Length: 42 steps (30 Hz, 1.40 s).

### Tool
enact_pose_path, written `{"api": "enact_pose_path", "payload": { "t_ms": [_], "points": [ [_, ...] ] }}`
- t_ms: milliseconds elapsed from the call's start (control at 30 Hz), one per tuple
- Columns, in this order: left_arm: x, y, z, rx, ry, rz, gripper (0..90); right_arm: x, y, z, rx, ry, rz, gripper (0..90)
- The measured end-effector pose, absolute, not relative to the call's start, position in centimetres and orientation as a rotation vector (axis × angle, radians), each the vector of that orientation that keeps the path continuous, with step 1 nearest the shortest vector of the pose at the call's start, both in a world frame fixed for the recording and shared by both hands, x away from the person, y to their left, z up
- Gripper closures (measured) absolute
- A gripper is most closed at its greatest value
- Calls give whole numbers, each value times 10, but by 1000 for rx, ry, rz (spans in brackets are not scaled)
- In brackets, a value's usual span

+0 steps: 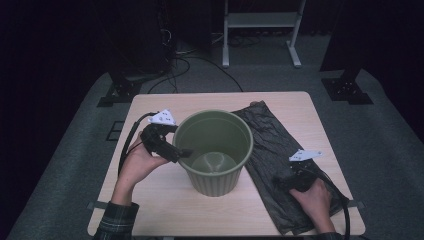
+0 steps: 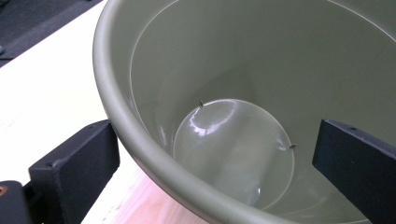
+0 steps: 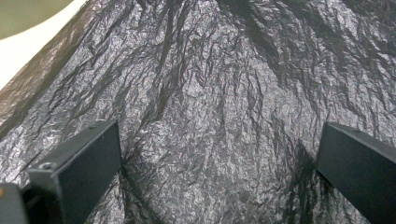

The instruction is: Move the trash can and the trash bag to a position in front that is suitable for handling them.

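Observation:
An olive green plastic bin (image 1: 215,150) stands upright and empty on the middle of the table. A crinkled black plastic bag (image 1: 272,150) lies flat to its right. My left gripper (image 1: 181,152) is open at the bin's left rim (image 2: 135,135), one jaw outside the wall and one inside. My right gripper (image 1: 284,179) is open, pointing down onto the black bag (image 3: 210,107) near the table's front right, with bag film between its spread jaws.
The light wooden table (image 1: 160,200) has bare room at the front left and behind the bin. A metal stand (image 1: 260,30) and cables (image 1: 185,65) are on the carpet beyond the far edge.

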<state>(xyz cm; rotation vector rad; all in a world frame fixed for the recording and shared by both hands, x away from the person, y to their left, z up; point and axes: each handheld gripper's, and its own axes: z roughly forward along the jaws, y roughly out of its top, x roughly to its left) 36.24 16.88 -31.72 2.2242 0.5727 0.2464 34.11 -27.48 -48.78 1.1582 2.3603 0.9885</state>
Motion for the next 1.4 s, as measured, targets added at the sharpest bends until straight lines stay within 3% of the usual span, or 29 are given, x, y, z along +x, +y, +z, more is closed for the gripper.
{"api": "enact_pose_path", "payload": {
  "t_ms": [500,900,1400],
  "points": [
    [359,165,-306,2165,569,260,0,341,-275,-488,1159,2360,988,0],
    [328,201,-292,2072,600,336,0,341,-275,-488,1159,2360,988,0],
    [291,231,-335,2050,656,406,0,341,-275,-488,1158,2360,988,0]
  ]
}}
